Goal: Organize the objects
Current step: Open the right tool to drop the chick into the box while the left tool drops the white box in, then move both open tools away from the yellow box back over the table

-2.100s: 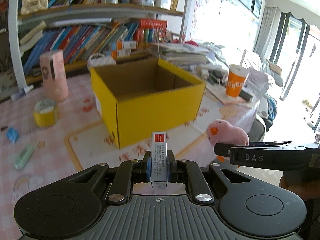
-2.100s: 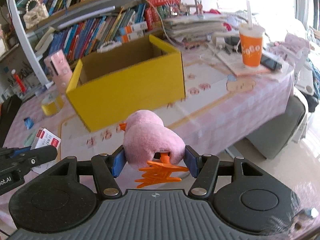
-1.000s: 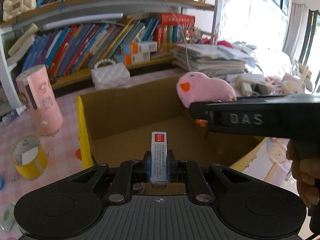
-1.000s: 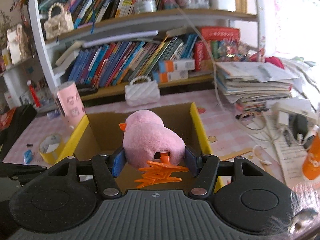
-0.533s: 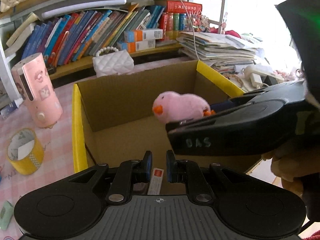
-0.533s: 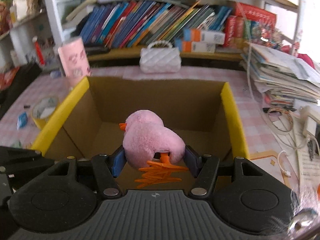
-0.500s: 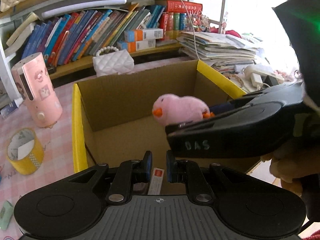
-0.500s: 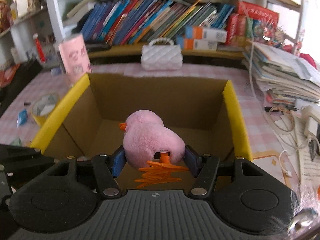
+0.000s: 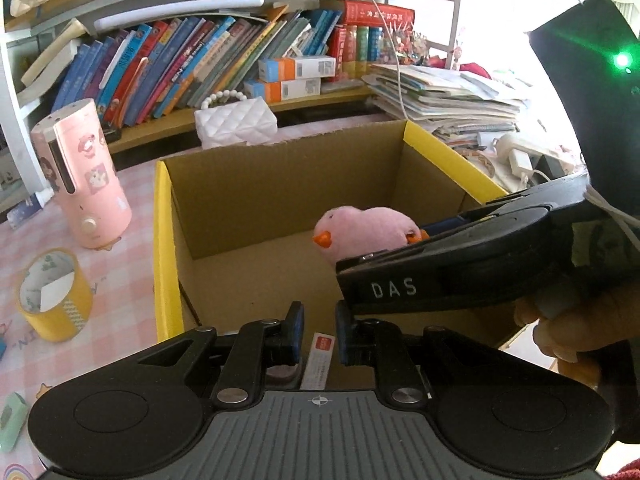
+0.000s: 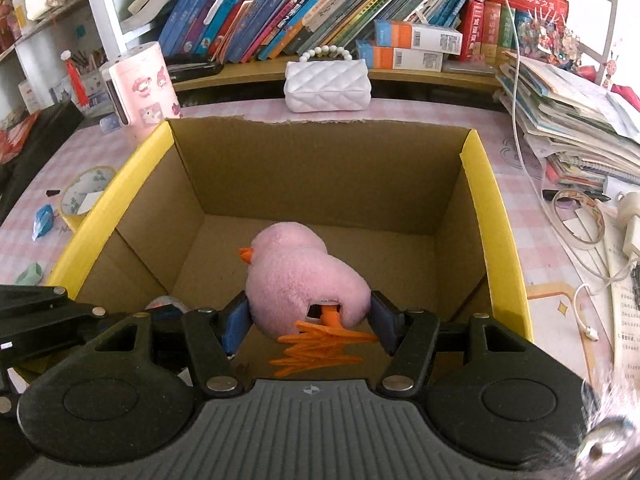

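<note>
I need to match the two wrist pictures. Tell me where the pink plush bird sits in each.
Left wrist: pink plush bird right of centre, over the yellow box.
Right wrist: bird at lower centre, between the right claw's pads.
Shared landmark: white quilted purse behind the box.

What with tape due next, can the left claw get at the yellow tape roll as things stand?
Probably yes. The left claw is open and empty above the yellow carton; the yellow tape roll sits uncovered on the tablecloth just beyond the carton's left wall, with only that wall to clear.
</note>
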Available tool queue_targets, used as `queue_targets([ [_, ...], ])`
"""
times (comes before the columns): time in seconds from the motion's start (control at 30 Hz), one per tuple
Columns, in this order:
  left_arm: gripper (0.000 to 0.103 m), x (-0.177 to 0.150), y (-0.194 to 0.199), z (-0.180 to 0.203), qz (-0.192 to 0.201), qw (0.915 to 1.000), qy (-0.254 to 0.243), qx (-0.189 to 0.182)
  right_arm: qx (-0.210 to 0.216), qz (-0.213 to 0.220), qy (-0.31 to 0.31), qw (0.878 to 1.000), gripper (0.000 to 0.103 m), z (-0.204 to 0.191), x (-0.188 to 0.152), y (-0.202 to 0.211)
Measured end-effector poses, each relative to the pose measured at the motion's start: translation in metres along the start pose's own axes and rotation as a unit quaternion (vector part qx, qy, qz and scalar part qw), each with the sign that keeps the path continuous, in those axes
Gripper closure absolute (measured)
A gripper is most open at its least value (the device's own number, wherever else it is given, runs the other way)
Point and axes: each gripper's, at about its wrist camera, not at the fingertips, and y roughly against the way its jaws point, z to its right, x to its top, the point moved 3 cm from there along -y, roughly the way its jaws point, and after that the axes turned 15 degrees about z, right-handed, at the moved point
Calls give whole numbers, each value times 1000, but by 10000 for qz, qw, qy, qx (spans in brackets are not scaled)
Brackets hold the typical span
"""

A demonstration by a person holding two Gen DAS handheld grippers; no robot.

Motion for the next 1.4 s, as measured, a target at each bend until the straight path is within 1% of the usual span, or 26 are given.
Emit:
queue_targets([
  [0.03, 85, 0, 2, 0, 19, 10000, -7, 11, 4, 59, -47, 10000, 36, 1, 1, 1],
  [0.07, 84, 0, 3, 1, 45, 10000, -16, 17, 6, 115, -96, 9999, 35, 1, 1, 3],
  [0.13, 76, 1, 8, 0, 117, 9999, -20, 62, 4, 223, -180, 9996, 34, 1, 2, 7],
  [0.17, 75, 2, 10, 0, 157, 9999, -26, 54, 4, 270, -197, 9994, 34, 1, 2, 9],
  [0.23, 64, 3, 16, 0, 240, 9997, -40, 58, 2, 379, -216, 9990, 34, -1, 2, 15],
  [0.37, 61, 4, 30, -3, 441, 9990, 24, 78, -33, 626, -237, 9978, 34, -5, 2, 29],
  [0.43, 52, 4, 38, -5, 543, 9984, 59, 111, -66, 773, -279, 9966, 34, -5, 3, 38],
  [0.47, 50, 5, 42, -6, 601, 9981, 67, 143, -81, 834, -295, 9960, 34, -5, 3, 42],
  [0.53, 40, 5, 52, -8, 724, 9971, 89, 204, -176, 1019, -309, 9942, 35, -6, 3, 52],
  [0.63, 33, 6, 66, -11, 893, 9955, 155, 278, -351, 1224, -326, 9913, 36, -7, 3, 67],
  [0.77, 30, 5, 82, -15, 1059, 9937, 205, 315, -576, 1477, -463, 9863, 36, -6, -1, 88],
  [0.9, 23, 1, 98, -17, 1208, 9919, 227, 328, -896, 1719, -617, 9791, 36, -6, -10, 112],
  [1.0, 23, -4, 109, -18, 1254, 9915, 232, 273, -1104, 1798, -725, 9748, 36, -6, -20, 127],
  [1.1, 23, -10, 118, -18, 1260, 9916, 225, 201, -1267, 1785, -779, 9726, 36, -9, -32, 141],
  [1.23, 23, -19, 130, -19, 1225, 9922, 210, 118, -1376, 1642, -854, 9730, 36, -19, -49, 152],
  [1.4, 21, -38, 143, -23, 958, 9951, 244, 86, -1362, 1378, -880, 9771, 36, -41, -72, 161],
])
